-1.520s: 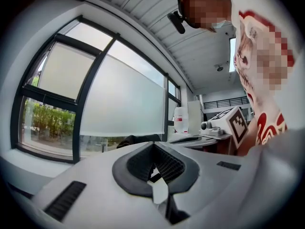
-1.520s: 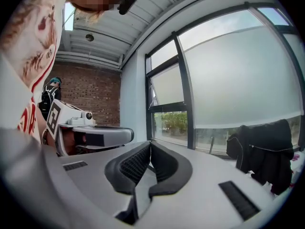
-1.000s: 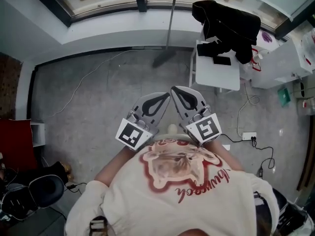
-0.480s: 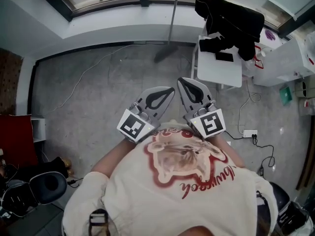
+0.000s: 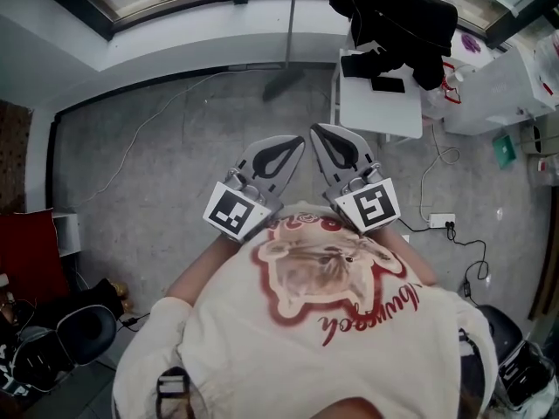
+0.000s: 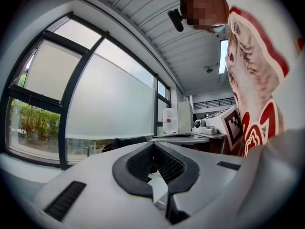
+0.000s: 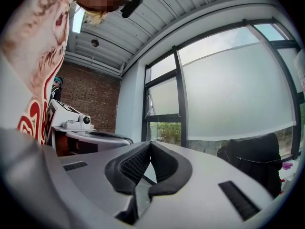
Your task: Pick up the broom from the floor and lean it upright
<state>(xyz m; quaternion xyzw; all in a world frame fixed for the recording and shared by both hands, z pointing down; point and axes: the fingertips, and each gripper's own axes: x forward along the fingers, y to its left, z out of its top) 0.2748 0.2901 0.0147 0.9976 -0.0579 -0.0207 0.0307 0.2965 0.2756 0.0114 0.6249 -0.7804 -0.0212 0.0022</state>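
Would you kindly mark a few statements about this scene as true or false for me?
1. The broom stands upright by the window wall. True.
2. The left gripper grips the broom handle. False: its fingers are together on nothing, well away from the broom.
3. A black jacket lies on the white table. True.
4. The right gripper has its fingers wide apart. False: they are shut and empty.

White table (image 5: 377, 107), black jacket (image 5: 402, 24) on it; grey broom (image 5: 284, 84) beside table; grey mottled floor (image 5: 157, 164) left of table; cream shirt (image 5: 227, 356) (red print).
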